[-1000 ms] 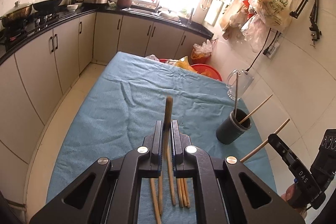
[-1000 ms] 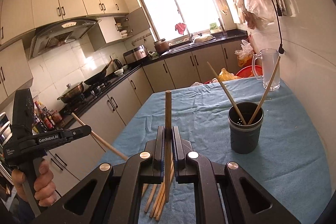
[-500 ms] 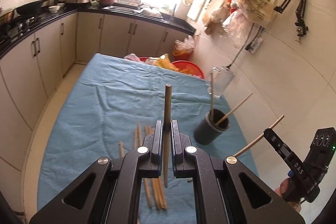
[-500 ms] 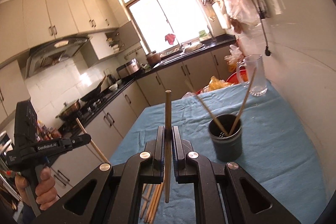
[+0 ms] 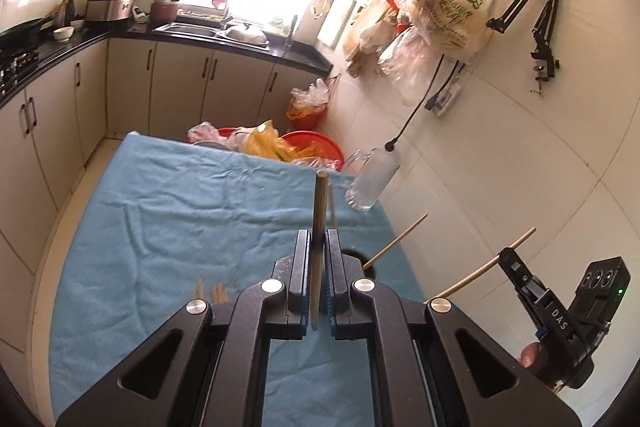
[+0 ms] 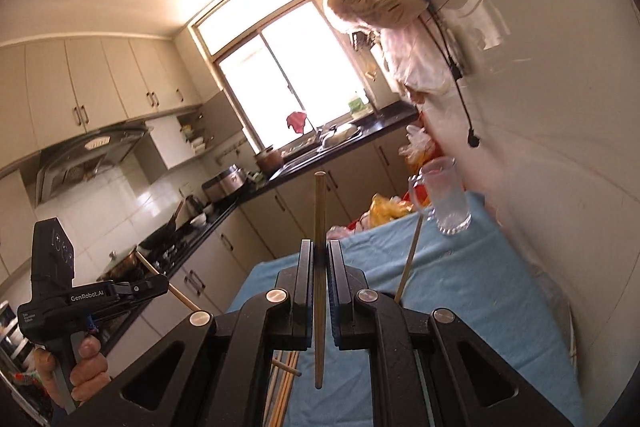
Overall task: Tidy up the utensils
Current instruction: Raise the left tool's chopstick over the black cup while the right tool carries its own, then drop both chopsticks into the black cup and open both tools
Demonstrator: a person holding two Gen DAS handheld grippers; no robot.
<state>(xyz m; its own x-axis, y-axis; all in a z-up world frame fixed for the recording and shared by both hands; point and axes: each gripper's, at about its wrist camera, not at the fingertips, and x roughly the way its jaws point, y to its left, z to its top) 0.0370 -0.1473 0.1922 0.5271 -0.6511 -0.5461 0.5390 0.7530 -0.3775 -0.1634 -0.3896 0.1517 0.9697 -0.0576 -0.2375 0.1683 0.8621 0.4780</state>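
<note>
— So which step is this?

— Carrying, by the look of it. The left tongs (image 5: 318, 269) are clamped on a wooden chopstick (image 5: 319, 227) that stands upright between the pads, its top well above them and its lower end just below. The right tongs (image 6: 319, 275) are clamped on a second chopstick (image 6: 319, 267) in the same upright way.

— And where do they go?

— Most likely the dark holder (image 5: 362, 259), which sits just beyond and a little right of the left tongs, mostly hidden behind them. One stick already in the holder (image 5: 394, 242) leans out of it toward the right. In the right view the holder itself is hidden behind the tongs; only a leaning stick (image 6: 410, 261) shows above them.

— Anything left lying about?

— Yes. Loose chopsticks (image 5: 210, 289) lie on the blue-clothed surface (image 5: 160, 227) just left of the left tongs, and their ends also show below the right tongs. So the sorting seems only partly done.

— What does the next move need?

— Judging from this, each stick's lower end must come over the holder's mouth, with the tongs tilted so the stick points down, before the pads part. The mouth is narrow and already occupied, so a tip could catch the rim or knock the leaning stick. The glass mug (image 5: 370, 183) farther ahead on the right stands well apart.
</note>
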